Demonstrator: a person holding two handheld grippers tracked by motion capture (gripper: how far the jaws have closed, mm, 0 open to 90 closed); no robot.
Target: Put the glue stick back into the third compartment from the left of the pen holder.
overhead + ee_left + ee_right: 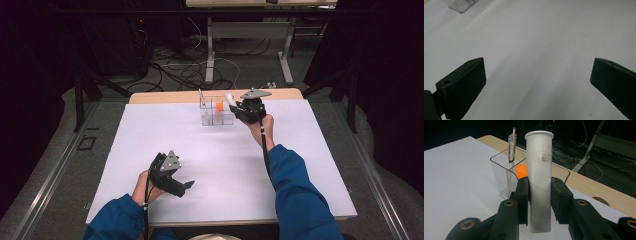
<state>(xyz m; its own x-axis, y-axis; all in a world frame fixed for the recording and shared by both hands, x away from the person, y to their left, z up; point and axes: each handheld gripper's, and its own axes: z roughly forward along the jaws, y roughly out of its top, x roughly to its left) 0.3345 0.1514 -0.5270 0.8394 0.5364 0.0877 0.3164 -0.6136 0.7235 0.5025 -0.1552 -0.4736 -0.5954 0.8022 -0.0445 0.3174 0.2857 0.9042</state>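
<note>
A white plastic tube [539, 180] stands upright between the jaws of my right gripper [539, 200], which is shut on its lower half. In the high view the right gripper [239, 108] holds the tube [229, 98] just right of a clear plastic organizer box [217, 112] at the table's far edge. The clear box [506, 175] holds an orange-capped item [521, 171] and a clear pen [512, 147]. My left gripper [186, 187] rests low near the table's front left, and its jaws [537, 82] stand wide open over bare white surface.
A white sheet [220, 165] covers the table, with a wooden strip [165, 96] at its far edge. Cables and metal table legs [210, 55] lie on the floor behind. A corner of the clear box [461, 5] shows far off in the left gripper view.
</note>
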